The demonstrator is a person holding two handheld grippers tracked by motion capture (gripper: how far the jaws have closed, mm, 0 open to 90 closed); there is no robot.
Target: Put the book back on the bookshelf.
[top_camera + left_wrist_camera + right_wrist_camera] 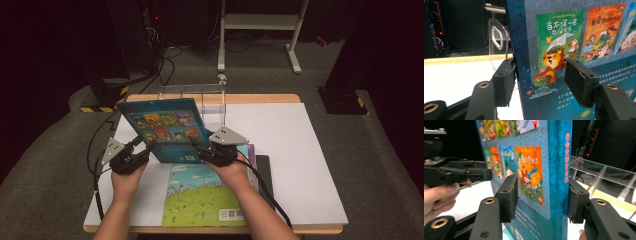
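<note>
So the blue picture book (164, 127) is up off the table, tilted with its back cover toward the camera, held between both grippers over the near-left part of the white table (295, 165); the left gripper (142, 150) has it at the lower-left corner and the right gripper (202, 152) is on the lower-right corner by the spine.

In the left gripper view the jaws straddle the book's edge, one pad behind the cover and one in front on the lion cover thumbnail (554, 57); they look clamped on the book, pinching it rather than hanging loose. In the right gripper view the jaws sit on either side of the book (541, 170), one on the back cover and one against the spine side, also nipping it; the other hand (439, 195) and its gripper show farther off at the left.

A second book (205, 197) with a green grassy cover lies flat on the table just under the hands; a clear acrylic book stand (200, 97) sits at the far edge, behind the raised book.
</note>
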